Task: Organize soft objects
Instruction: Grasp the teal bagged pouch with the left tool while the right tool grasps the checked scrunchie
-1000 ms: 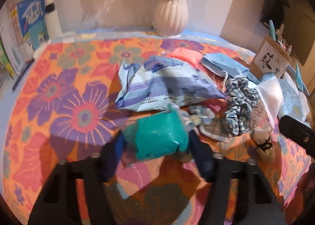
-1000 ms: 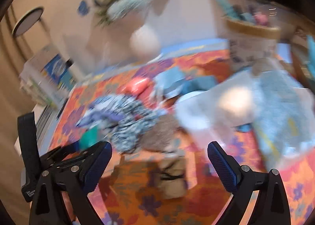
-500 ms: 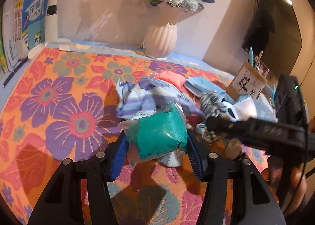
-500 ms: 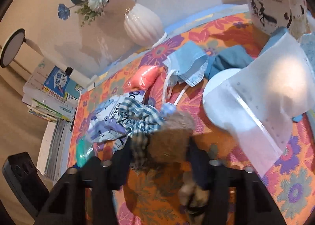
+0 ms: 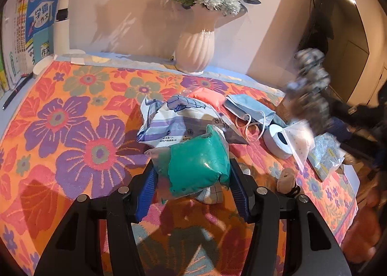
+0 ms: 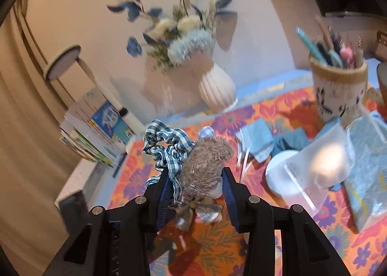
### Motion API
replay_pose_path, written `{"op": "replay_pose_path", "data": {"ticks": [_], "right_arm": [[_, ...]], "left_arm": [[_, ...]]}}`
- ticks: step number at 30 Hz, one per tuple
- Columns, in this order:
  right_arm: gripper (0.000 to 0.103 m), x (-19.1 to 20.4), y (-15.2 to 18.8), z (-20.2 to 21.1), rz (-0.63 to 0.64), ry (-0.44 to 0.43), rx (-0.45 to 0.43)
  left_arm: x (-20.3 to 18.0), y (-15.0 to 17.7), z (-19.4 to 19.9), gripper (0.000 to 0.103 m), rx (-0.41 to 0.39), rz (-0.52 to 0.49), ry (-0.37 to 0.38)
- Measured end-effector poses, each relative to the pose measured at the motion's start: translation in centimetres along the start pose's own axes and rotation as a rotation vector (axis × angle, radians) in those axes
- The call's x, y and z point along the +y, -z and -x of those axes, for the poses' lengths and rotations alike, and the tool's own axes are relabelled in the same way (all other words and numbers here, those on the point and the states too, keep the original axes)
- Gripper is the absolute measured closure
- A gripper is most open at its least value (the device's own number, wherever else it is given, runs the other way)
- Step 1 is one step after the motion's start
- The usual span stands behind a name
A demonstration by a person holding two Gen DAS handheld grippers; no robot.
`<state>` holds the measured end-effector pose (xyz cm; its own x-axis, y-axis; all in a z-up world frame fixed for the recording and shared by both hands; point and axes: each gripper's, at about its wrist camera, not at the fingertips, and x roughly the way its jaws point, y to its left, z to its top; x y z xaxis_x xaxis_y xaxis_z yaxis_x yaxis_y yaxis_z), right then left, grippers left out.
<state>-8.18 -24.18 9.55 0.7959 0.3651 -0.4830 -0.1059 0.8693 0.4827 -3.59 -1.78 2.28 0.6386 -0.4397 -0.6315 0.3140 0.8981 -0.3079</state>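
Teal packet (image 5: pixel 197 164) clamped in left gripper (image 5: pixel 191 185) | right gripper (image 6: pixel 196 186) closing on plush toy (image 6: pixel 205 164), apparently scrunchie (image 6: pixel 167 145) too

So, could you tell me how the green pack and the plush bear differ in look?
The green pack is smooth, glossy and blocky in clear plastic; the plush bear is fuzzy, brown and rounded. The pack is held alone; the bear shares its grip with a checked scrunchie. Each sits between a gripper's fingers.

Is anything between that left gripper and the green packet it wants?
Nothing visible: the left gripper already has the green packet squeezed between its blue pads, lifted above the white wipes pack on the floral cloth.
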Motion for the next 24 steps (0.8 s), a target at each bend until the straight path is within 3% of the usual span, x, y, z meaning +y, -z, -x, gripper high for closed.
{"op": "replay_pose_path", "data": {"ticks": [5,11,16,20,24], "right_arm": [[0.063,-0.3,-1.6,3.4,-0.009,-0.002,-0.066],[0.063,-2.0,-3.3,8.6,0.012,0.061,-0.179],[0.063,-4.0,-4.8,13.1,0.022,0.164,-0.298],[0.063,-6.6,-6.0,17.5,0.017,0.292,-0.392],[0.063,-10.9,-7.0,21.5,-0.056,0.435,-0.455]], "left_arm": [[-1.1,-0.4,0.1,0.049,0.024,-0.045,-0.056],[-6.2,-4.3,4.1,0.049,-0.111,-0.122,-0.026],[-14.7,-7.8,5.9,0.049,-0.199,-0.263,0.066],[-21.8,-9.4,5.1,0.049,-0.204,-0.356,0.179],[-28.3,-9.7,3.0,0.049,-0.182,-0.439,0.245]]}}
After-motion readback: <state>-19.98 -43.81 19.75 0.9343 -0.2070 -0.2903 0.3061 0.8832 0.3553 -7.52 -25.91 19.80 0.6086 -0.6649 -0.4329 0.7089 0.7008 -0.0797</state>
